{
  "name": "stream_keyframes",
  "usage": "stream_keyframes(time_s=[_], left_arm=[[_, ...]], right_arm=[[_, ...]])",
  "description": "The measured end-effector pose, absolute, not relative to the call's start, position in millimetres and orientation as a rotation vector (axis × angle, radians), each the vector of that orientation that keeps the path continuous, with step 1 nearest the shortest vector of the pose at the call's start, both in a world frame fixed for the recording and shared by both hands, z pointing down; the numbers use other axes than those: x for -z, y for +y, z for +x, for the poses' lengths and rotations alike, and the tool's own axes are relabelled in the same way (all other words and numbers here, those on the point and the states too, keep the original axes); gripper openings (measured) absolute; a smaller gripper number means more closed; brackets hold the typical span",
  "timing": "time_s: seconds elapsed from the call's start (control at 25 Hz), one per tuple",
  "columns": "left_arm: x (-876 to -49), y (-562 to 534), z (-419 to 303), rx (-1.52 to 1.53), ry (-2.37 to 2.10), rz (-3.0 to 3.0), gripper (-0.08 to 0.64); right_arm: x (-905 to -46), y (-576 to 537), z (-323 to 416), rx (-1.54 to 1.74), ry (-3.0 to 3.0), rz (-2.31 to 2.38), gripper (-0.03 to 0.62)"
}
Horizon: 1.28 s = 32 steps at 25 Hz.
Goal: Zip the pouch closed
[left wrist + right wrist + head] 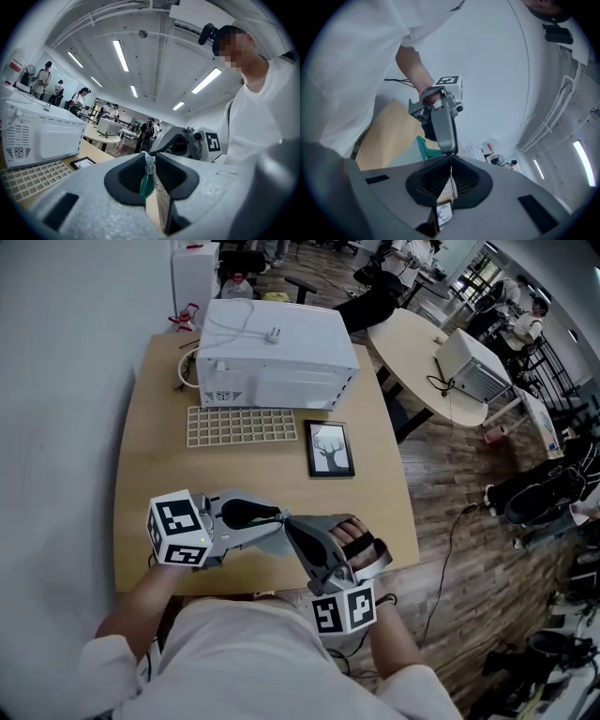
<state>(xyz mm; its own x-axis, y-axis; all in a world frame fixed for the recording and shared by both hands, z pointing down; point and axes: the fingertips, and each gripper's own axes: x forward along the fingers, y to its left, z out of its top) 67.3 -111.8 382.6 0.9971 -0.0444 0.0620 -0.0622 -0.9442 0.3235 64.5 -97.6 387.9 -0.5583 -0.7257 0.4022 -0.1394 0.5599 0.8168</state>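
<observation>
Left fingers (125, 178) are pressed right together on my feed, and between them sits a green zipper pull (146, 184) with a small metal slider at its top. So the left gripper (277, 518) has the pull clamped at its very tip. It hovers over the table (141, 474) near the front edge, a little left of the middle.

The pouch (423, 146) shows only from the right gripper view. There I get a teal edge and pale mesh just behind the left gripper's tip, above the front part of the table. From the head view the two grippers cover it.

The right fingers (431, 182) are closed too, tips meeting, with a thin pale edge nipped between them. I take that for the pouch's edge but can't make out more. The right gripper (294, 526) points in from the front right, and its tip touches the left one's tip.

Further back, a white grid tray (242, 426) lies flat in mid-table. Behind it, a white box-shaped appliance (277, 352) stands at the back edge with a cable on top. Just right of the tray, a small framed picture (330, 448) lies flat toward the right edge.
</observation>
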Motion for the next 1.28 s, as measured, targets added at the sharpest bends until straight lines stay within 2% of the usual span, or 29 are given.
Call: stream_keyframes(time_s=[0.36,0.72,0.96,1.28], left_arm=[[-377,-106,51,0.164,-0.106,2.732,0.052],[-380,-100,49,0.157,-0.141,2.794,0.040],[-378,-96,58,0.179,-0.125,2.805,0.124],[-380,-91,77,0.130,-0.132,2.839,0.130]], right_arm=[[-380,-91,66,0.926,-2.102,0.735,0.009],[-365,-93,81,0.841,-2.183,0.830,0.009],[-361,-91,86,0.834,-2.188,0.851,0.009],[-360,-87,91,0.832,-2.177,0.877,0.009]])
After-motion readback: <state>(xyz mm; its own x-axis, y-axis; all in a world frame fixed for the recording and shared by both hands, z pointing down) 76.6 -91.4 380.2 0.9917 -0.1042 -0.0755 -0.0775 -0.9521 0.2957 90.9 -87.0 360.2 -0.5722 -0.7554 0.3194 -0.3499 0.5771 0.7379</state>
